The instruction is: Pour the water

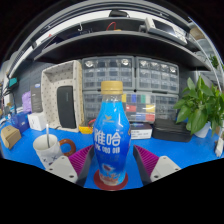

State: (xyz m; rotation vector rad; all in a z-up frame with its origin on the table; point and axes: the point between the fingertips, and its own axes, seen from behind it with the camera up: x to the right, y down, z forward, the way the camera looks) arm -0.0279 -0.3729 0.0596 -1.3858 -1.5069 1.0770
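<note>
An upright blue bottle point(111, 135) stands clamped between the gripper point(112, 163) pads, with a white cup point(47, 149) left of it on the table point(170, 146).

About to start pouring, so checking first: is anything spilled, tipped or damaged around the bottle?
Nothing stands out. The bottle stands upright, cap on, between the gripper fingers. The paper cup beside it is upright too, and no spill shows on the blue table.

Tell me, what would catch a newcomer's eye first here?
The blue bottle with its orange cap, upright between the gripper fingers, which sit close at both sides. To the bottle's left on the blue table stands a white cup; a leafy green plant fills the far right.
</note>
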